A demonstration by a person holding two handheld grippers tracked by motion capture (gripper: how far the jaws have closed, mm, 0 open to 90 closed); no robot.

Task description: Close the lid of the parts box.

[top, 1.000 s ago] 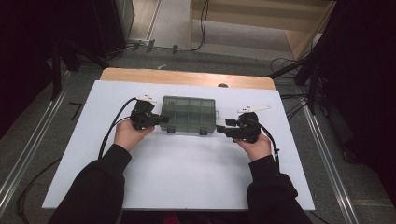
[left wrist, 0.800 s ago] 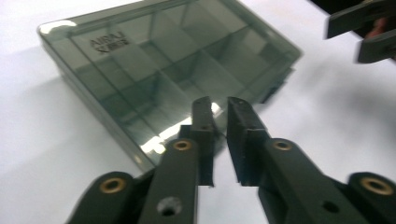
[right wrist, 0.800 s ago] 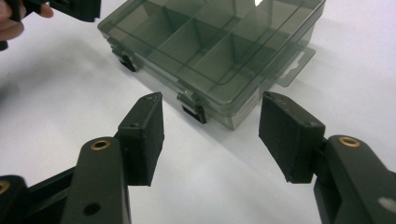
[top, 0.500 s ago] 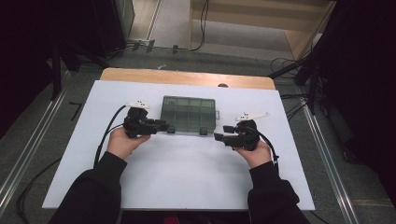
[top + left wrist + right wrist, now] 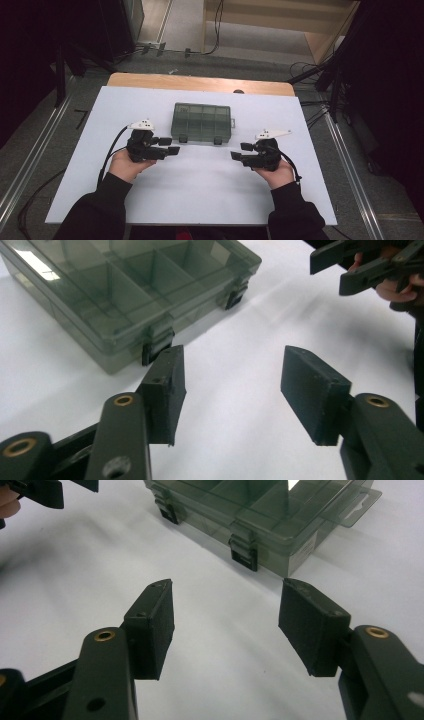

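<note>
A closed, smoky translucent compartment box (image 5: 201,122) lies flat at the middle of the white table (image 5: 75,165), its two dark latches facing me. My left gripper (image 5: 172,145) sits in front of the box's left corner, apart from it and pointing right. Its jaws have just been opening and nothing is between them. In the left gripper view the box (image 5: 125,290) lies beyond the open left gripper (image 5: 232,385). My right gripper (image 5: 238,151) points left below the box's right corner, open and empty. The right gripper view has the box (image 5: 260,515) ahead of the open right gripper (image 5: 227,625).
A wooden board edge (image 5: 200,82) runs behind the white surface. Cables trail from both grippers, and more lie on the floor (image 5: 310,70) behind. Bare white tabletop lies between the two hands. Metal rails (image 5: 350,165) flank the table.
Both hands have drawn back from the box's ends toward the near side of the table. The left jaws went from shut to open. The box stays in place.
</note>
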